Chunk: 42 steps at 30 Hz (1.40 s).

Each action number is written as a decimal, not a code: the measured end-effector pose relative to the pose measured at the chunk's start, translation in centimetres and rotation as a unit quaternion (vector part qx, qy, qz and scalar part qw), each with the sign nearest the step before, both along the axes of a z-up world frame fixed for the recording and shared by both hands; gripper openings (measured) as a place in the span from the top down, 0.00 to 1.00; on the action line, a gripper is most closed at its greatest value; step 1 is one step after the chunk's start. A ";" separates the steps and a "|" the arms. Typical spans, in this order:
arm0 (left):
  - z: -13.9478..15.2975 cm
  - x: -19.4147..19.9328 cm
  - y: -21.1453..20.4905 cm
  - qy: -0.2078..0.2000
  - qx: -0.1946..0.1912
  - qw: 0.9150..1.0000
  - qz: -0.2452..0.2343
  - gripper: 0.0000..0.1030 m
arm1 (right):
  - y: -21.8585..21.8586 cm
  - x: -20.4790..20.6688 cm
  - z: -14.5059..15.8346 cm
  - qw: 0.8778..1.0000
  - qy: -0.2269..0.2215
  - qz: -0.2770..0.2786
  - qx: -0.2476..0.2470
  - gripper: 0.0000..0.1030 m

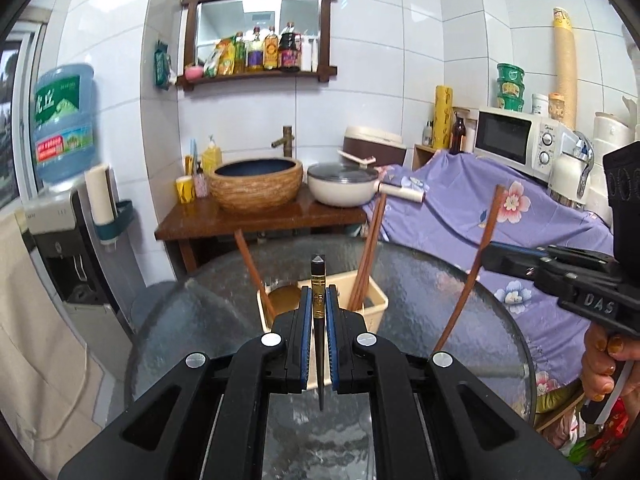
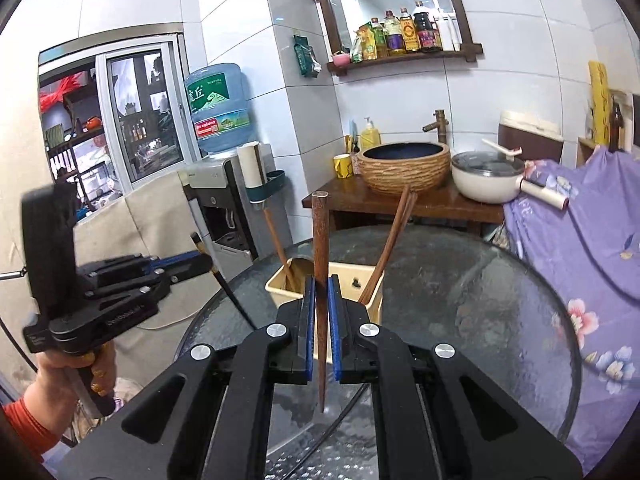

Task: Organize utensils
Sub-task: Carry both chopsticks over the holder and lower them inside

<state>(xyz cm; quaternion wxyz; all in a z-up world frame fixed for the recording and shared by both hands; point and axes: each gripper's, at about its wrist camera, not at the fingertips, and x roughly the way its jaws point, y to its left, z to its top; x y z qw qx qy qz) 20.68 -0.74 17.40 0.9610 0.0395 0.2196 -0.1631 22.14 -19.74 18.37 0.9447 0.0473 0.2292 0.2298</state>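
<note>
Presently we found the left gripper point(image 1: 319, 312) clamped on a black chopstick point(image 1: 318, 276), the right gripper point(image 2: 321, 304) on a brown chopstick point(image 2: 319, 232), above the tabletop point(image 1: 460, 288).

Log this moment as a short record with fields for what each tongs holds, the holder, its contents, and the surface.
left tongs: shut on black chopstick, roughly upright
right tongs: shut on brown chopstick, roughly upright
holder: cream box on the table, beyond both tongs
holder contents: brown chopsticks leaning in one side, a wooden handle in the other
surface: round glass table
</note>
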 end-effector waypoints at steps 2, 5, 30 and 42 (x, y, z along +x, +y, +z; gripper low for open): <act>1.5 0.6 -0.2 0.000 -0.003 1.000 -0.003 0.93 | 0.1 0.8 1.1 1.000 0.005 0.001 0.001 0.93; 4.0 1.2 -0.2 -0.008 -0.015 1.000 -0.002 0.93 | 0.2 1.8 3.1 1.000 0.002 -0.001 0.005 0.93; 3.1 9.2 -0.9 0.014 -0.018 0.998 0.065 0.93 | 3.4 10.9 1.2 0.998 0.011 -0.061 -0.021 0.93; -3.2 10.8 -0.6 0.069 -0.006 0.995 0.069 0.93 | 3.6 11.8 -3.9 0.996 0.051 -0.068 -0.029 0.93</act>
